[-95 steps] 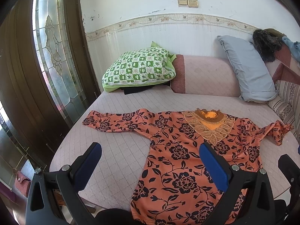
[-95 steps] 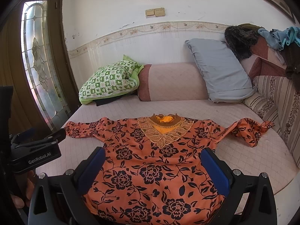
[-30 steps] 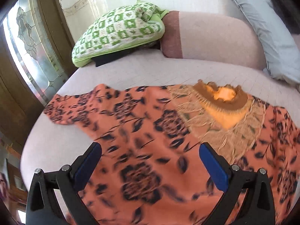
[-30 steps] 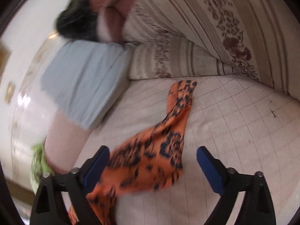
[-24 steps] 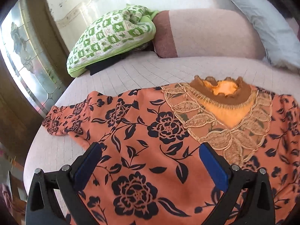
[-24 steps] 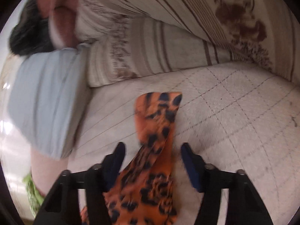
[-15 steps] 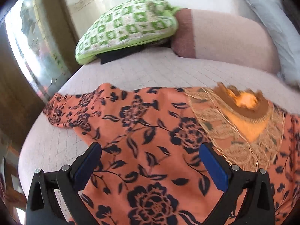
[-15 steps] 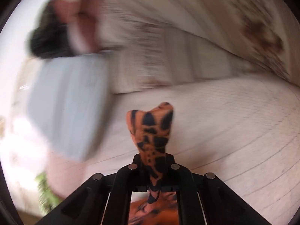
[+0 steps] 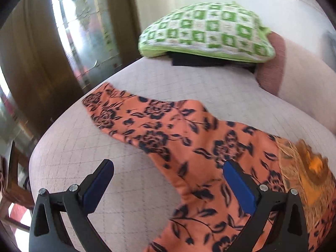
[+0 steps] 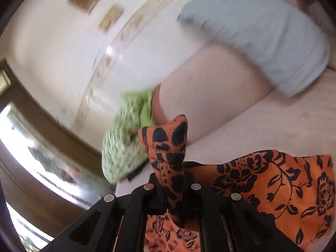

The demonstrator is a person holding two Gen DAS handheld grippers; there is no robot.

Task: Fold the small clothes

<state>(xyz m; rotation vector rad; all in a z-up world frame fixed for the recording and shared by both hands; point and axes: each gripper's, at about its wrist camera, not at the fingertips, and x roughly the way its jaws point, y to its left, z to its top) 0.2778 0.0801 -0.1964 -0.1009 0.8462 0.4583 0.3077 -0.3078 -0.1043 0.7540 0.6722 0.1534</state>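
Orange floral top [image 9: 189, 142] on quilted bed [image 9: 88, 159] — green checked pillow [image 9: 208, 31] beyond

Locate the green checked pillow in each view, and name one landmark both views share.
Left wrist: green pillow lies top centre, at the bed's far edge beyond the orange top.
Right wrist: blurred, left of centre, behind the sleeve clamped in the right hand-held gripper.
Shared landmark: the pink bolster beside it.
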